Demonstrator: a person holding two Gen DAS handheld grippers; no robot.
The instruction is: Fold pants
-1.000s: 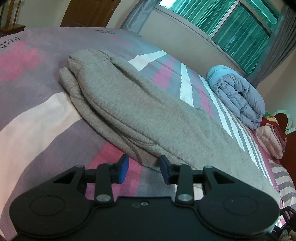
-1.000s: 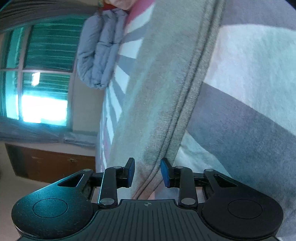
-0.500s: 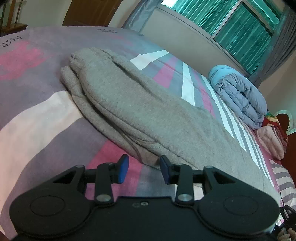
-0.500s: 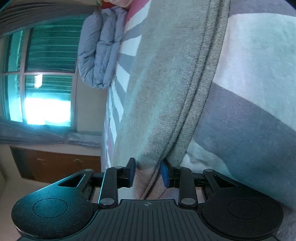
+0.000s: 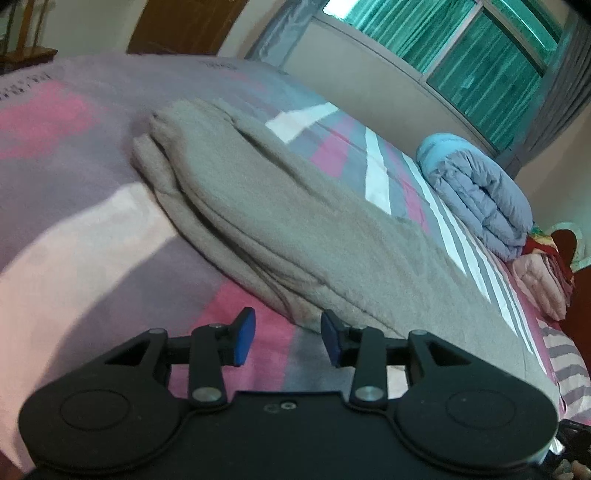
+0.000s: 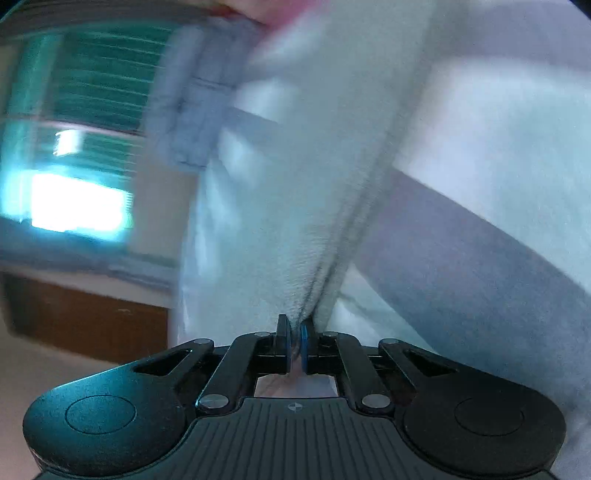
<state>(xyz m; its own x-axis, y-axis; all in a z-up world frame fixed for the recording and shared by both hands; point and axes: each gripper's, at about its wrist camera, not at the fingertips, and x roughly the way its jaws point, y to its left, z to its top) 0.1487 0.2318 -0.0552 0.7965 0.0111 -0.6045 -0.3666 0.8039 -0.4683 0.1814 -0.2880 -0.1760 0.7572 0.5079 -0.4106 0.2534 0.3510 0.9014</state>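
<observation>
Grey sweatpants (image 5: 280, 225) lie folded lengthwise on the striped bedsheet (image 5: 74, 229), running from far left to near right. My left gripper (image 5: 287, 336) is open, just short of the pants' near edge, with nothing between its blue pads. In the blurred right wrist view my right gripper (image 6: 294, 345) is shut on the edge of the pants (image 6: 295, 206), and the cloth rises away from its fingertips.
A folded blue-grey quilt (image 5: 476, 195) lies at the far right of the bed, with pink bedding (image 5: 543, 280) beside it. A window with green curtains (image 5: 461, 59) is behind. A wooden door (image 5: 184, 26) stands at the back left.
My right gripper has closed on the pants' edge and is moving, blurring its view. My left gripper stays open and has edged slightly closer to the pants.
</observation>
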